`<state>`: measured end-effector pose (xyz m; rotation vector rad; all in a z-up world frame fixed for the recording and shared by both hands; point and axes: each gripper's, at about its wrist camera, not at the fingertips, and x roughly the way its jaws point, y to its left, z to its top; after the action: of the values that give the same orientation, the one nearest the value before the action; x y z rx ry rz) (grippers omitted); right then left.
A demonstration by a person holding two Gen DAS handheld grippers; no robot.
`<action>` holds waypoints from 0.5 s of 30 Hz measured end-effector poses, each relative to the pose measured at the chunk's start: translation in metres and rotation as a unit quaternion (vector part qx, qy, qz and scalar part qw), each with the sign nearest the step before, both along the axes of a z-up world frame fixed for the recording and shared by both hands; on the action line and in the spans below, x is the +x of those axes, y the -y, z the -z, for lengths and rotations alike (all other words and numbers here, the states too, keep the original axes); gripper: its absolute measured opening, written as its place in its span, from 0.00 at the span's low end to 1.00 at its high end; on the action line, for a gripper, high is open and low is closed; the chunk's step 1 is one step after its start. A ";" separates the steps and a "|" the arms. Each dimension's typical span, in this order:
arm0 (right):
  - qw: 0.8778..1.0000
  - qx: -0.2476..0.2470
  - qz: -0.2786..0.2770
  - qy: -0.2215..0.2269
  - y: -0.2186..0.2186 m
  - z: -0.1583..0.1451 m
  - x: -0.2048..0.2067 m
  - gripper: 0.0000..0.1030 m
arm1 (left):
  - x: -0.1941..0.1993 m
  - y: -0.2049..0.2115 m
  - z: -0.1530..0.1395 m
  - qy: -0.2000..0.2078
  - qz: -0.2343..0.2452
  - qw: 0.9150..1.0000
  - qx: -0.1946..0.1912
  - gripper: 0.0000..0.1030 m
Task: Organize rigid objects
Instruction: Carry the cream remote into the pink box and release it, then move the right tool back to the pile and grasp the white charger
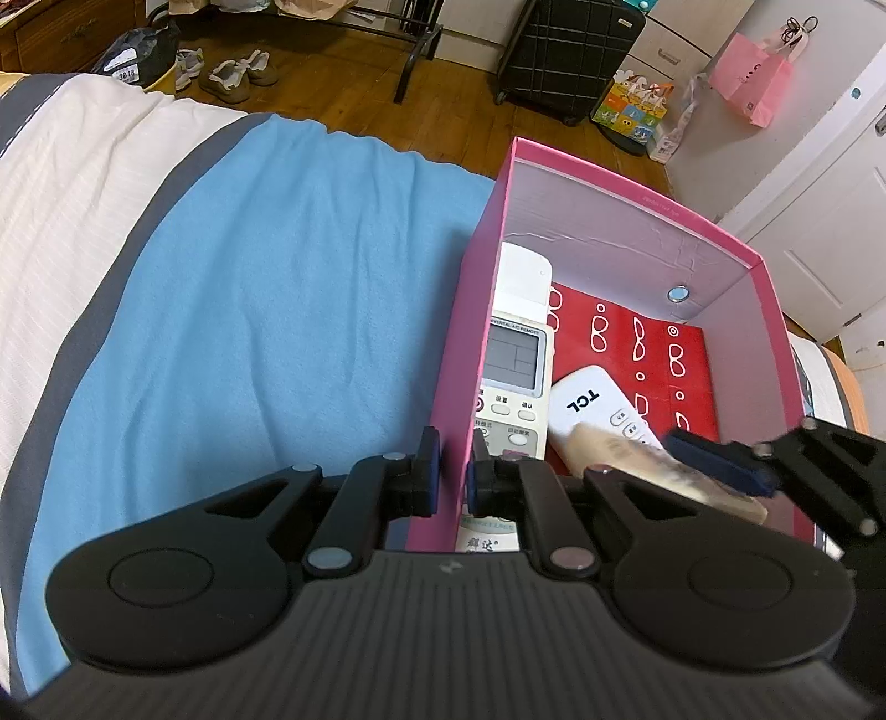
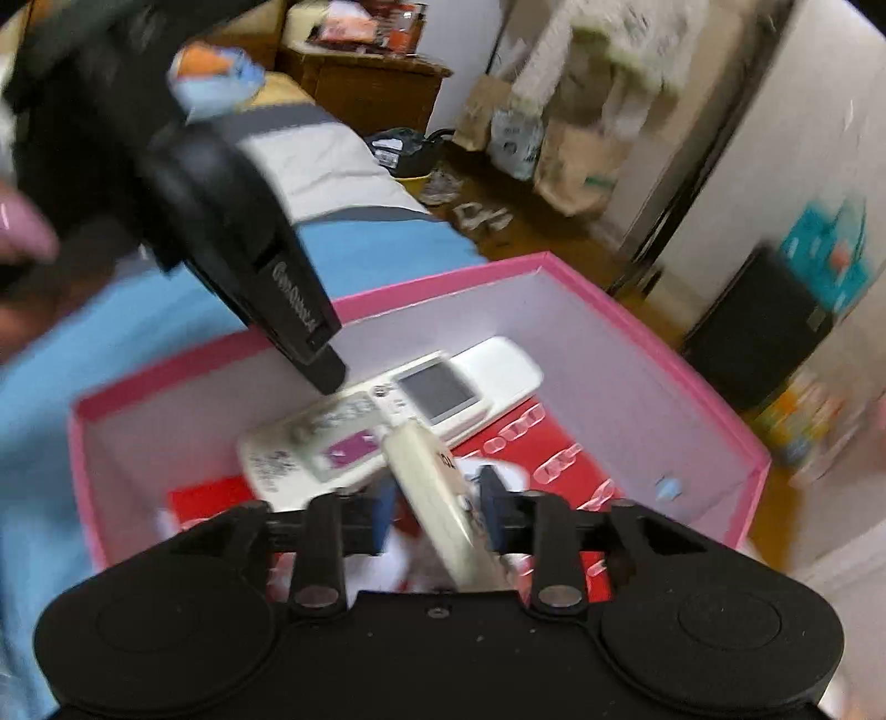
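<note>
A pink box (image 1: 637, 188) stands on the blue cloth (image 1: 266, 288). Inside lie a white air-conditioner remote with a screen (image 1: 518, 354) and a white TCL remote (image 1: 595, 410) on red patterned paper (image 1: 659, 343). My left gripper (image 1: 453, 476) is shut on the box's left wall (image 1: 457, 387) near its front corner. My right gripper (image 2: 437, 509) is inside the box (image 2: 609, 354), its fingers on either side of the tilted TCL remote (image 2: 437, 498) with small gaps. The screen remote (image 2: 398, 410) lies behind it. The right gripper's fingers (image 1: 714, 459) show in the left view, blurred.
The bed has white and grey bedding (image 1: 72, 183) to the left. On the wooden floor beyond stand a black suitcase (image 1: 570, 50), shoes (image 1: 238, 72), a colourful box (image 1: 637, 111) and a pink bag (image 1: 747, 77). The left gripper's body (image 2: 221, 210) crosses the right view.
</note>
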<state>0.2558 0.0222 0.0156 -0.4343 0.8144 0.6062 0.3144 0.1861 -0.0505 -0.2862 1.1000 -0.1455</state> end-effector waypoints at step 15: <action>0.964 0.177 0.175 -0.095 0.158 -0.043 -0.017 0.53 | -0.001 0.003 -0.001 -0.002 -0.004 1.000 0.006 0.08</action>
<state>0.2391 -0.1361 0.0585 0.0977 0.9172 0.4525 0.3135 0.1830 -0.0499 -0.2801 1.1039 -0.1311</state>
